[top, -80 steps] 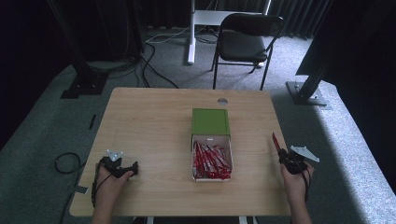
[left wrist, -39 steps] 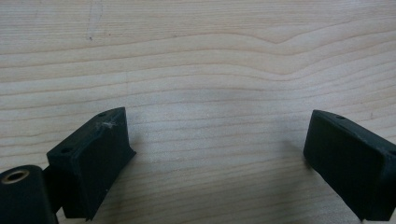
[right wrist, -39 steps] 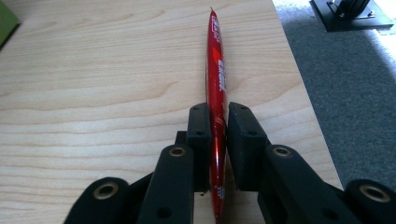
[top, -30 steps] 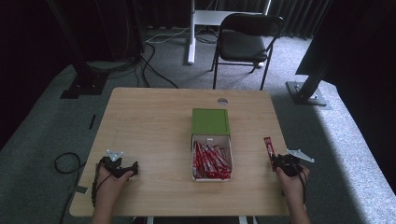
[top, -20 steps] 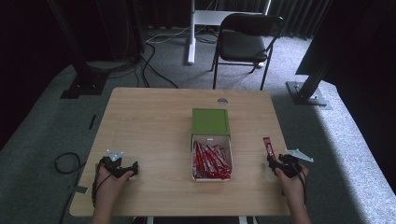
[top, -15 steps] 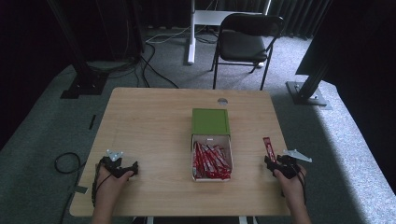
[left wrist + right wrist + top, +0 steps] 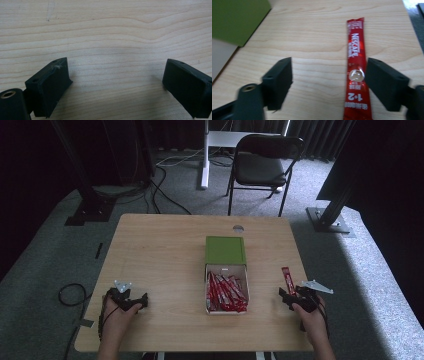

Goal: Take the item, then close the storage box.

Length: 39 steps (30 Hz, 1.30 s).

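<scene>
Right gripper [image 7: 329, 82], jaws just opened wide, red sachet [image 7: 356, 67] lying loose by one pad; a careless withdrawal could drag it

Open claw [image 7: 329, 83], red sachet [image 7: 356, 67] between jaws

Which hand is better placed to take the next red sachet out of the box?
Right, probably. The right gripper, its jaws just opened off the red sachet, sits nearer the box than the open left gripper.
</scene>
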Motion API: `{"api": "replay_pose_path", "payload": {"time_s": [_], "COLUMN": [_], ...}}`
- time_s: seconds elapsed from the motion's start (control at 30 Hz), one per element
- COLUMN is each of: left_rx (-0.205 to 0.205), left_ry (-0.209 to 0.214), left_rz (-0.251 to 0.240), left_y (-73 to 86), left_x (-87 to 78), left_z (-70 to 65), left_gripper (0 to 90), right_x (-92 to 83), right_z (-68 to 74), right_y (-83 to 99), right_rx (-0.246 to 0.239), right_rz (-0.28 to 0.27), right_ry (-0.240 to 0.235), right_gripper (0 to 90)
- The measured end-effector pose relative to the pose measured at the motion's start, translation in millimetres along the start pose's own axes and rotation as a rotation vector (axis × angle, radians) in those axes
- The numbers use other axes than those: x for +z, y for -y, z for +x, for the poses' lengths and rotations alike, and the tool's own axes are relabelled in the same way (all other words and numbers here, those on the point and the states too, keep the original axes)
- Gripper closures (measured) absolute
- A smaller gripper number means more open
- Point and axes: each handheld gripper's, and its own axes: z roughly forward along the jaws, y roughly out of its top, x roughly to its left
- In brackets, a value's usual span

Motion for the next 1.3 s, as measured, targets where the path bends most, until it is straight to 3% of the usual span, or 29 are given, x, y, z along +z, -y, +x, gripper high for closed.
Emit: {"api": "replay_pose_path", "payload": {"time_s": [0.3,0.37,0.67,0.83,1.0,1.3], "left_rx": [0.064,0.088,0.169,0.181,0.196,0.238], "left_ry": [0.046,0.062,0.126,0.178,0.233,0.299], "left_rz": [-0.01,-0.043,-0.019,-0.042,-0.069,-0.126], "left_y": [0.1,-0.3,-3.7,-8.3,-13.7,-20.8], "left_x": [-0.7,-1.7,-4.5,-9.2,-15.5,-29.1], "left_z": [-3.4,-4.7,-18.9,-28.9,-41.9,-62.0], "left_gripper": [8.2,8.1,8.1,8.1,8.1,8.1], "right_x": [-0.4,-0.3,1.4,1.4,0.6,-5.4], "right_z": [6.2,7.3,11.8,12.5,19.3,30.4], "right_y": [0.8,1.1,2.8,3.4,2.6,-3.6], "right_rx": [-0.081,-0.095,-0.12,-0.125,-0.151,-0.184], "right_rz": [0.029,0.031,0.041,0.042,0.034,0.016], "right_ry": [-0.048,-0.056,-0.095,-0.106,-0.147,-0.186], "right_gripper": [13.6,13.6,13.4,13.4,13.4,13.4]}}
